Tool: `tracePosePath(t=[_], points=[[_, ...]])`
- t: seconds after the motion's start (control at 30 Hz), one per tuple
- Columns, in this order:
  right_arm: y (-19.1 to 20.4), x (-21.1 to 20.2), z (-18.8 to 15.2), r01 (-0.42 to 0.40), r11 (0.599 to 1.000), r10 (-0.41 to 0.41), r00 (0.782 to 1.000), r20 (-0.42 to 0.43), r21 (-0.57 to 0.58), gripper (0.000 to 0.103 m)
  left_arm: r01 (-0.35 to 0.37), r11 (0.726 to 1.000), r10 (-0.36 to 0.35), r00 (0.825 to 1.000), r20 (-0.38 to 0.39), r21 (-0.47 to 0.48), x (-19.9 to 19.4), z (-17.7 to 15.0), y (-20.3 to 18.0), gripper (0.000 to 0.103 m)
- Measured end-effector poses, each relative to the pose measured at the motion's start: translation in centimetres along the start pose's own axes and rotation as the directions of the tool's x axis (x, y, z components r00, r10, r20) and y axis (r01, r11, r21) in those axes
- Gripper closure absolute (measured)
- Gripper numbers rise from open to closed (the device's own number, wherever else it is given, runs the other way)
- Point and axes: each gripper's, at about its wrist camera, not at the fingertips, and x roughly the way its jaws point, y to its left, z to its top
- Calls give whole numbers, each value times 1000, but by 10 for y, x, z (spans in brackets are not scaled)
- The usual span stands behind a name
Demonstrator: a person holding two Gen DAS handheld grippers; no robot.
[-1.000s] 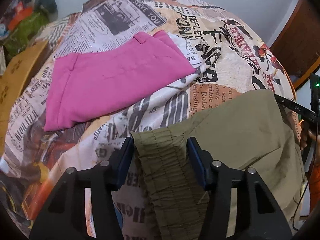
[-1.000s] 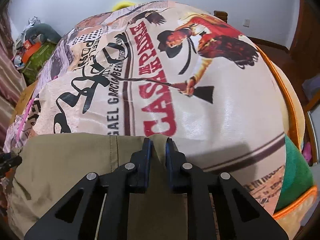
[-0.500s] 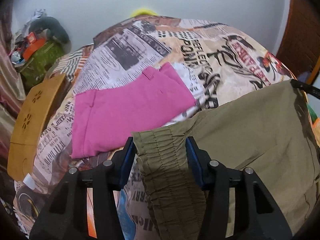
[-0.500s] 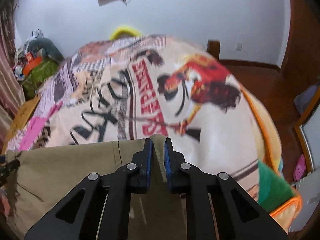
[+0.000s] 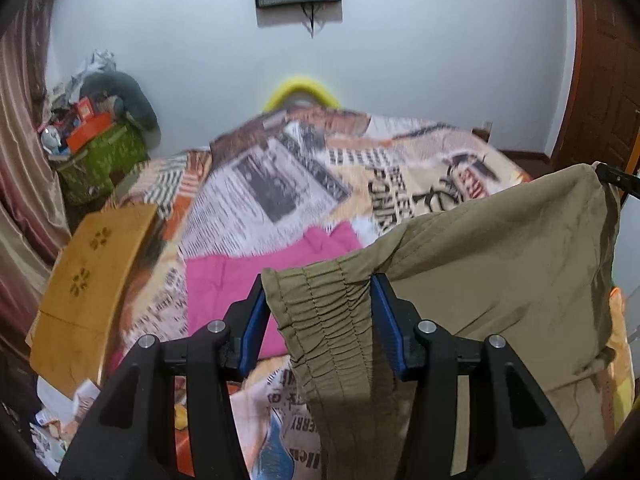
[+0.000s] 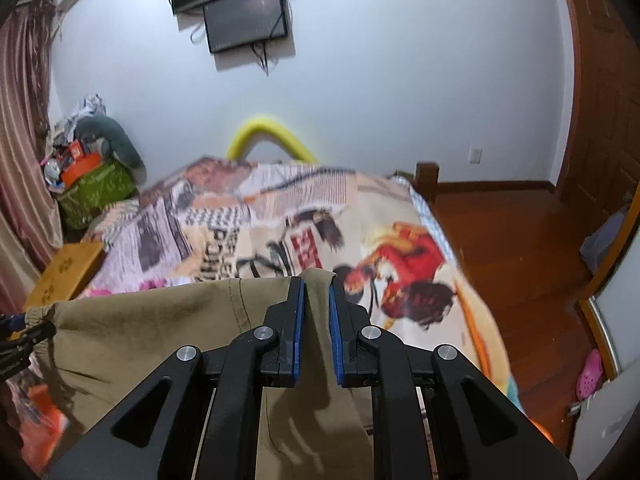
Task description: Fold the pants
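Note:
Olive-green pants (image 5: 500, 264) hang in the air above the bed, stretched between both grippers. My left gripper (image 5: 318, 304) is shut on the gathered elastic waistband (image 5: 328, 320), which fills the space between its fingers. My right gripper (image 6: 317, 300) is shut on the other end of the pants (image 6: 160, 340), with a fold of cloth pinched between its blue pads. The lower part of the pants hangs below both views.
A folded pink garment (image 5: 248, 280) lies on the bed's newspaper-print cover (image 5: 280, 184). A wooden board (image 5: 92, 276) lies at the bed's left edge. Green bag with clutter (image 5: 96, 164) at far left. Wall screen (image 6: 240, 8); wooden floor (image 6: 520, 248) to the right.
Both grippers have risen with the pants and tilted up. The pants have lifted off the bed, and the wall and screen have come into view.

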Motion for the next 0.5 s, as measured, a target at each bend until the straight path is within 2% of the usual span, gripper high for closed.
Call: tracePosePath(t=[0.2,0.33,0.5], points=[[10,-43,8,-7,1000,8,998,56,-25,93,-2,1000,1,999,38,30,-35,0,1,53],[16,-68,-3,-14,999,17,997,73,-44,93,18,1000,-18,1000,20,4,-48,-5,6,54],[21,-93,-17,-18,998,22,997,73,-52,93,18,1000,-18,1000,23,20,-66,-15,3,55]])
